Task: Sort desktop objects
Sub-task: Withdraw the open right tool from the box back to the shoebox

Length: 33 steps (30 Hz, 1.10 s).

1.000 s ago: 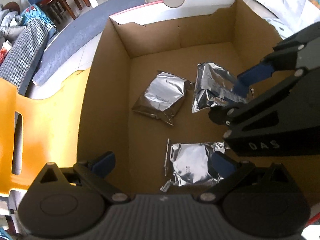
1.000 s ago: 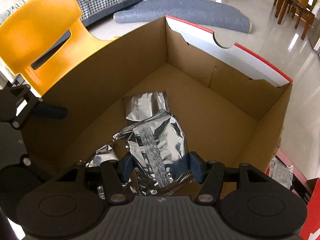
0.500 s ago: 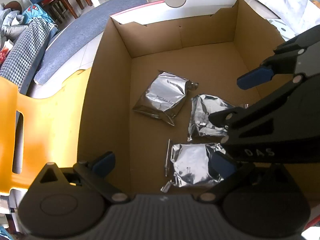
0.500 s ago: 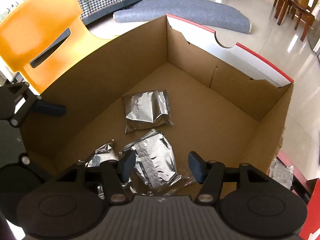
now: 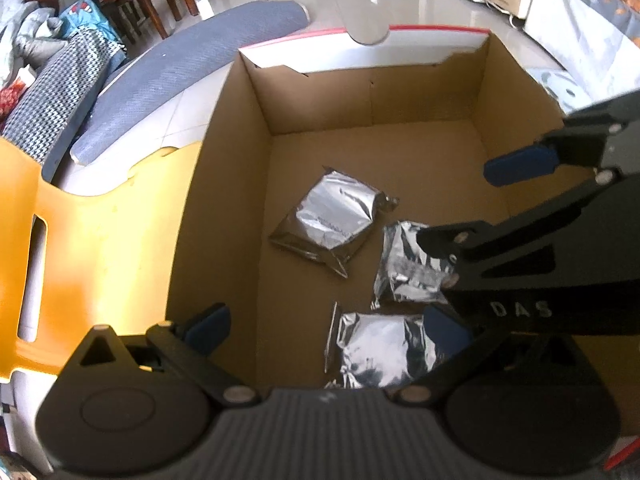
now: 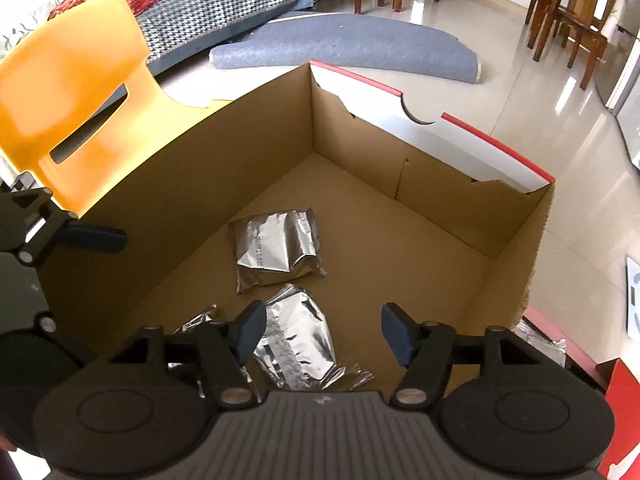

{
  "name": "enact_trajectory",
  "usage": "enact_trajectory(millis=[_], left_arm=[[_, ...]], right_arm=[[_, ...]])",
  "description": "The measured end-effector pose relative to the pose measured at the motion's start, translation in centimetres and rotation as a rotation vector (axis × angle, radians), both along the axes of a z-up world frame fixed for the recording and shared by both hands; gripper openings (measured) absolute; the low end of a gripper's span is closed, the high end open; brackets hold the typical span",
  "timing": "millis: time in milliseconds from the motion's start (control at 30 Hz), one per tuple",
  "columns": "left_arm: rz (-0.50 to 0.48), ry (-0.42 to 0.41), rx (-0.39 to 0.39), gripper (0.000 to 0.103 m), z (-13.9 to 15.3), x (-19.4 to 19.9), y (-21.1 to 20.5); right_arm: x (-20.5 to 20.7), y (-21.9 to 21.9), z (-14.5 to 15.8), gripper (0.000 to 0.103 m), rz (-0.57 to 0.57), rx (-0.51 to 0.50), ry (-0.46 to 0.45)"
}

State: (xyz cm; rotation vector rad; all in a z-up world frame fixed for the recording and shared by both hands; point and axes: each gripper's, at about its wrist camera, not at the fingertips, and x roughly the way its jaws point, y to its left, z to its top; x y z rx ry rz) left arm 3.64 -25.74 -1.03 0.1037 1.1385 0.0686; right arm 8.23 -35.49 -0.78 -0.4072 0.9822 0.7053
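Holding three foil packets flat on its floor, the box (image 6: 420, 216) serves as the sorting bin: packets (image 6: 276, 248) lie close together toward its near wall. Both grippers hover over it, right (image 6: 322, 334) and left (image 5: 326, 332) each spread wide, gripping nothing.

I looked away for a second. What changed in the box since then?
The right tool opened and let go of a foil pouch, which dropped to the cardboard box floor. The other two pouches stayed put; the left tool stayed open.
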Motion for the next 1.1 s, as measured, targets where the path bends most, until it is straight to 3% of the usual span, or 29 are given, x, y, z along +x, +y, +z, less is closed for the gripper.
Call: enact_trajectory(millis=[333, 467, 867, 1100], left_arm=[[0.026, -0.024, -0.058, 0.103, 0.7, 0.2, 0.2], [0.039, -0.045, -0.065, 0.103, 1.2, 0.5, 0.1], [0.077, -0.107, -0.087, 0.103, 2.6, 1.3, -0.2], [0.101, -0.133, -0.122, 0.103, 3.3, 2.2, -1.1]], right_arm=[[0.3, -0.5, 0.4, 0.065, -0.034, 0.024, -0.005], [0.3, -1.0, 1.4, 0.065, -0.038, 0.077, -0.030], [1.3, -4.7, 5.3, 0.065, -0.150, 0.149, -0.117], [2.1, -6.9, 6.2, 0.065, -0.225, 0.160, -0.119]])
